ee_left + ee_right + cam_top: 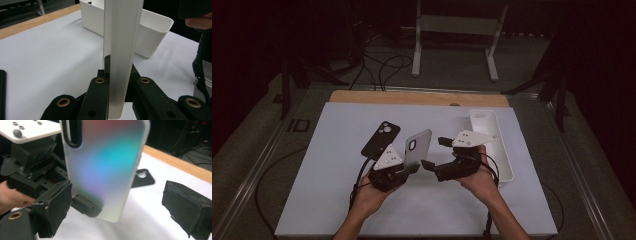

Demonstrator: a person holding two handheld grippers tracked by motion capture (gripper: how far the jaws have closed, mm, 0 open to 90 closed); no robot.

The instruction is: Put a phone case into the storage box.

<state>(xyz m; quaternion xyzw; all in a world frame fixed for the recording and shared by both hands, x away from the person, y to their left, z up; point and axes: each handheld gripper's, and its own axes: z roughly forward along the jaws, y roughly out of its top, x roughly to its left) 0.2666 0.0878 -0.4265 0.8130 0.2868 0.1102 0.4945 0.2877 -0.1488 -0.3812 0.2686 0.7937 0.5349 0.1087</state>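
Note:
A frosted, translucent phone case (418, 145) stands upright above the white mat, and my left gripper (411, 167) is shut on its lower end. In the left gripper view the case (122, 50) rises edge-on between the black jaws of the left gripper (120, 85). My right gripper (435, 152) is just to the right of it and open. In the right gripper view the case (105, 165) is close in front, its camera cut-out at the top left. The right gripper (122, 210) has its two foam pads (58, 207) wide apart, touching nothing. A black phone case (381, 139) lies flat on the mat behind the left gripper.
A long white tray (504, 150) sits at the mat's right side, close behind the right hand. The white mat (337, 200) covers a wooden table (362, 96). Cables trail from both grippers toward the front edge.

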